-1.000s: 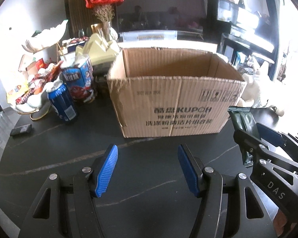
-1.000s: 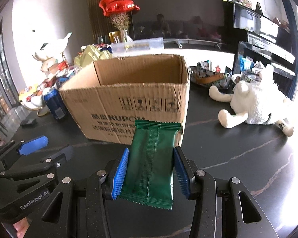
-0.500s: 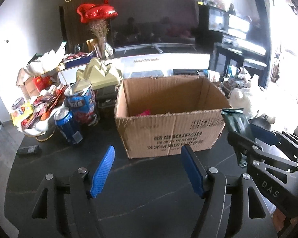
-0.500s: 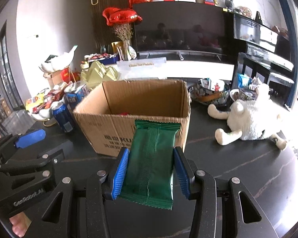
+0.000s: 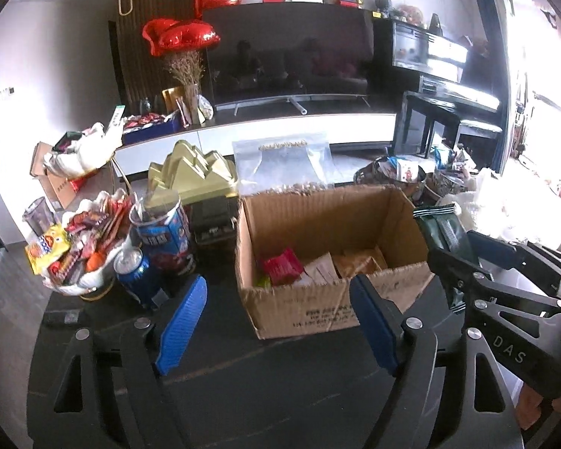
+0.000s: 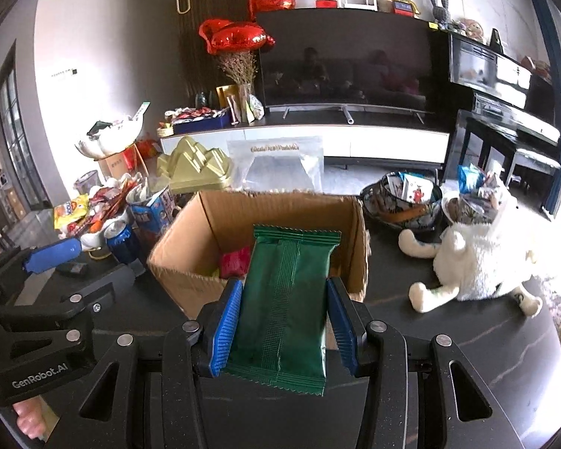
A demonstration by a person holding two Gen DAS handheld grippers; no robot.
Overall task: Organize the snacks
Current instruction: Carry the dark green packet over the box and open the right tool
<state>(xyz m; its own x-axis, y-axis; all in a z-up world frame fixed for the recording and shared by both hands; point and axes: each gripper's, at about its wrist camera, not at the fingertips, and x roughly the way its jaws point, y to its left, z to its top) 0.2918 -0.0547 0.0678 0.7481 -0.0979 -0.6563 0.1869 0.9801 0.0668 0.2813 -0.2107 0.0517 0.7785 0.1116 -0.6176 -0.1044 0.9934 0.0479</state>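
Note:
My right gripper (image 6: 285,305) is shut on a green snack packet (image 6: 284,299) and holds it above the near rim of an open cardboard box (image 6: 190,277). The packet also shows in the left wrist view (image 5: 447,234), beside the box's right wall. The box (image 5: 306,310) holds a red packet (image 5: 282,265) and several pale packets. My left gripper (image 5: 278,321) is open and empty, raised above the dark table in front of the box.
A white dish heaped with snacks (image 5: 74,247), a blue can (image 5: 136,275) and a blue carton (image 5: 164,235) stand left of the box. A white plush toy (image 6: 478,258) and a snack bowl (image 6: 404,202) lie to the right. A clear bag (image 5: 284,164) stands behind the box.
Both grippers have risen, so the views now look down into the box. The green packet has moved up over the box's near rim.

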